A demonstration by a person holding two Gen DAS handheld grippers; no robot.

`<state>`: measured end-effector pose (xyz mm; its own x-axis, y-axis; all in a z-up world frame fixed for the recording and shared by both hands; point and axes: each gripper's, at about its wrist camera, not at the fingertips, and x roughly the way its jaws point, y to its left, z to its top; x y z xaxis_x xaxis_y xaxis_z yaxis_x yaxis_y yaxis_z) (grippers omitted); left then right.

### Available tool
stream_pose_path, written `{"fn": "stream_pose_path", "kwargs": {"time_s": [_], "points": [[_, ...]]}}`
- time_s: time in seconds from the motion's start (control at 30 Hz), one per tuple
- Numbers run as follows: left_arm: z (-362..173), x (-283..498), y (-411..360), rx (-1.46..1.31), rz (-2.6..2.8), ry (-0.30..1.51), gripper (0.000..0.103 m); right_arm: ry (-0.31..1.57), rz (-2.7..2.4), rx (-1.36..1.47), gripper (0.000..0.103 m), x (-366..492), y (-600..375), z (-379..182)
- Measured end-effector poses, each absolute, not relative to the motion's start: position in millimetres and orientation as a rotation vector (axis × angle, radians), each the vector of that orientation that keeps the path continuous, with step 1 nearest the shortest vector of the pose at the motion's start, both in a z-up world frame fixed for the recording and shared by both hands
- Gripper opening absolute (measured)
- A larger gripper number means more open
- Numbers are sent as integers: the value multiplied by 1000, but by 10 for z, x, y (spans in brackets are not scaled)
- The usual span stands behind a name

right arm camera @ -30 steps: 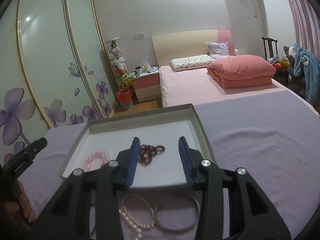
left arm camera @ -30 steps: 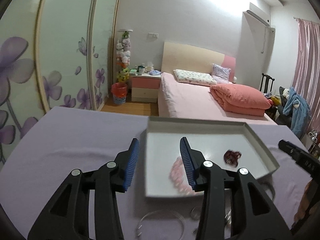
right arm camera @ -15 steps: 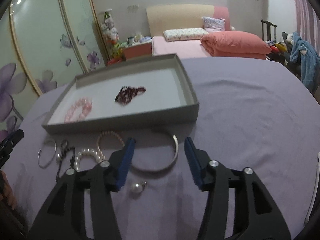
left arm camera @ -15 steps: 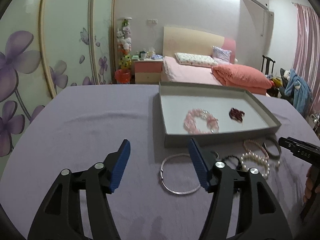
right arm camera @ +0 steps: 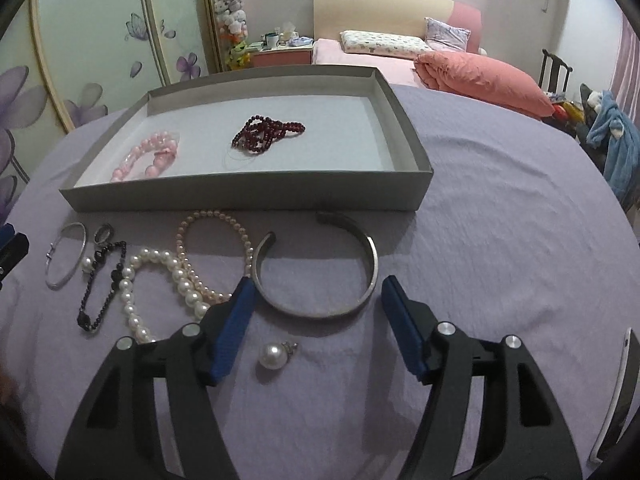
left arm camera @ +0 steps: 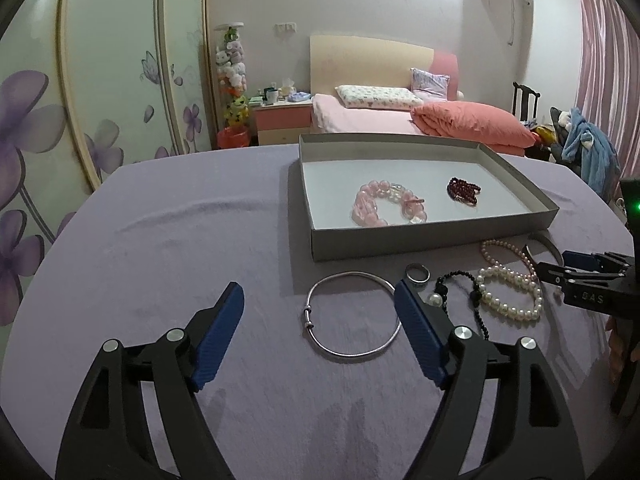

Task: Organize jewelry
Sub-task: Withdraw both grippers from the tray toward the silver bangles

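A grey tray (left arm camera: 420, 238) (right arm camera: 248, 194) on the purple cloth holds a pink bead bracelet (left arm camera: 386, 202) (right arm camera: 146, 156) and a dark red bead bracelet (left arm camera: 463, 190) (right arm camera: 266, 134). In front of it lie a thin silver bangle (left arm camera: 352, 316) (right arm camera: 66, 256), a ring (left arm camera: 418, 273) (right arm camera: 104, 233), a black bead chain (left arm camera: 460, 284) (right arm camera: 100, 284), white pearl strands (left arm camera: 510, 290) (right arm camera: 168, 276), a silver cuff (right arm camera: 320, 272) and a loose pearl pendant (right arm camera: 274, 355). My left gripper (left arm camera: 318, 300) is open near the bangle. My right gripper (right arm camera: 316, 294) is open over the cuff.
The table is covered in purple cloth (left arm camera: 180, 240). A white phone edge (right arm camera: 614, 392) lies at the right. Beyond are a pink bed (left arm camera: 400, 120), a nightstand (left arm camera: 280, 120), floral wardrobe doors (left arm camera: 100, 100) and a chair with clothes (left arm camera: 584, 152).
Both grippers have drawn back from over the tray toward the near side and opened wider. The loose jewelry in front of the tray has come into view.
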<state>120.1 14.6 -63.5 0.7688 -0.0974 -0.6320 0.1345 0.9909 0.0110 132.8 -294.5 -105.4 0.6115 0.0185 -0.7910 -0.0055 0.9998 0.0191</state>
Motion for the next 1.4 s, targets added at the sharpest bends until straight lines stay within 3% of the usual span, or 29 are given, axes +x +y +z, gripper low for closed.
{"fn": "stream_pose_path", "kwargs": {"time_s": [0.17,0.37,1.4], "points": [[-670,1205,138,65,-130,698,79,916,10,18,69,1405,-2943,-1058],[-711,1213,127,74,-130,724,80,916,8,17,65,1378,-2963,-1059],[-976,1609,-41,99,-137,921,90,917,-28,36,69,1389,-3030,-1059]]}}
